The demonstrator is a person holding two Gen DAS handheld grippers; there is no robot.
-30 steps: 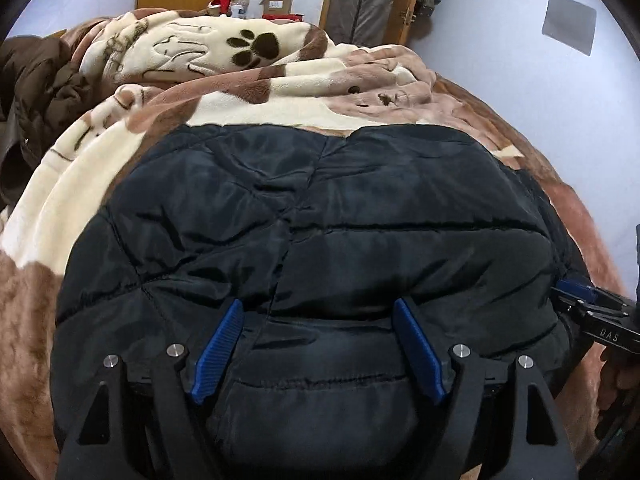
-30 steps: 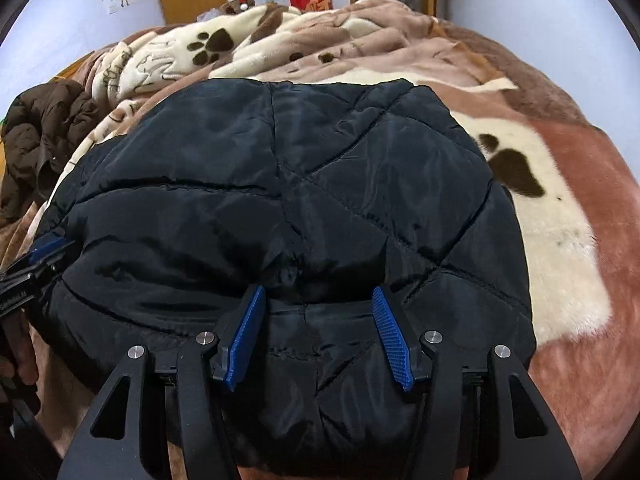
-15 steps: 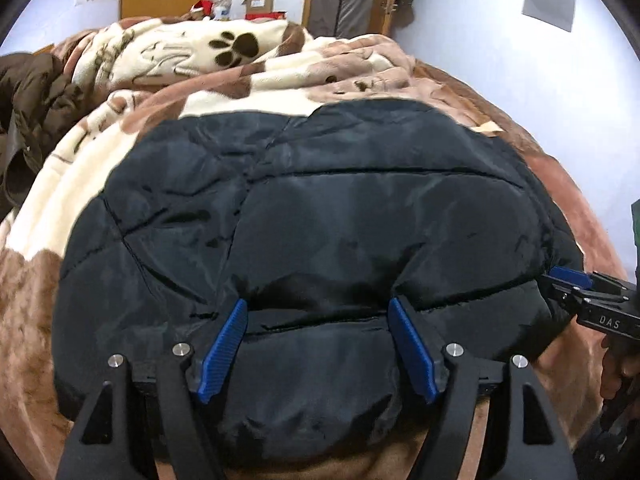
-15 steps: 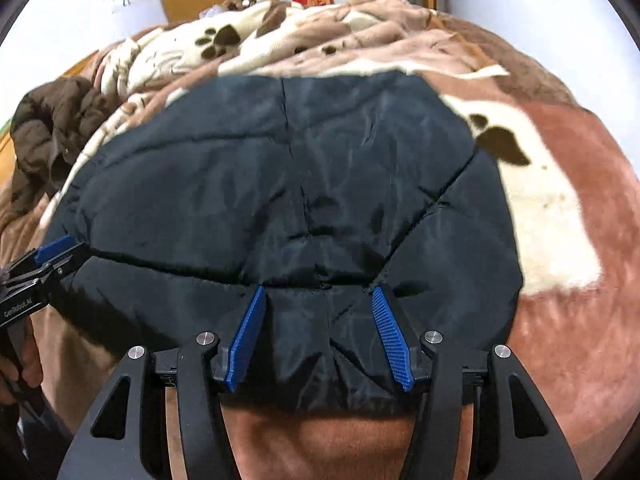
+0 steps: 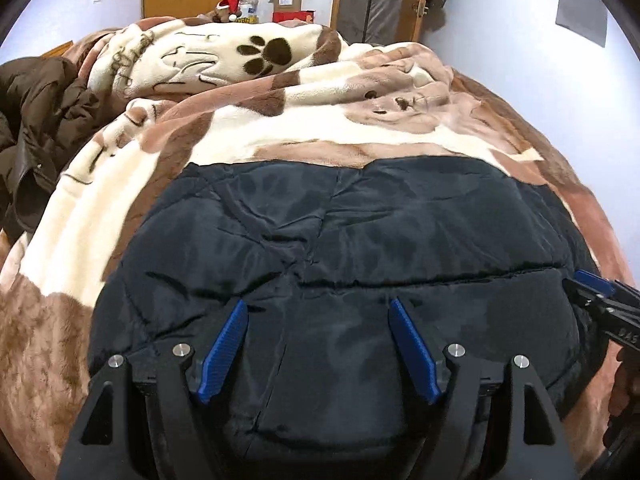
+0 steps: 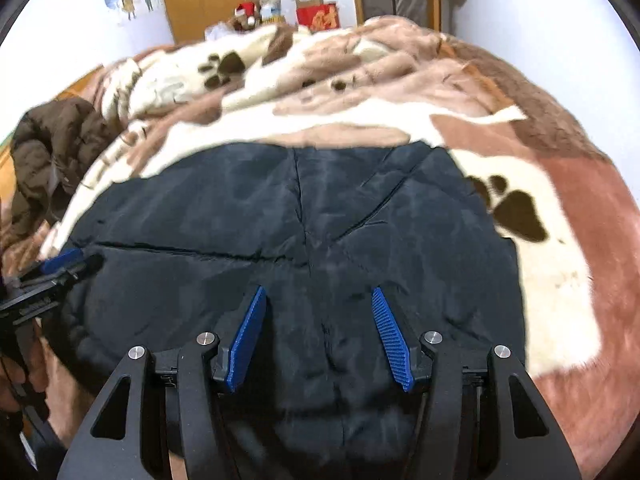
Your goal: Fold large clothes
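Black puffer jacket (image 5: 360, 248) lies spread on the paw-print blanket (image 5: 280, 128) covering the bed, near edge bunched w/ both tools at it. Looks bulky but light, soft, slick shell, so prob. slips; best grabbed at the thick hem/corners. Left hand-held gripper (image 5: 320, 344) holds a wide wad of hem; right hand-held gripper (image 6: 318, 336) likewise.

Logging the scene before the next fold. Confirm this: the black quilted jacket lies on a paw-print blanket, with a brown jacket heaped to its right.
One detail is wrong. The brown jacket is heaped to the left of the black quilted jacket, not its right, as the left wrist view shows. The rest holds: the black jacket lies on the paw-print blanket.
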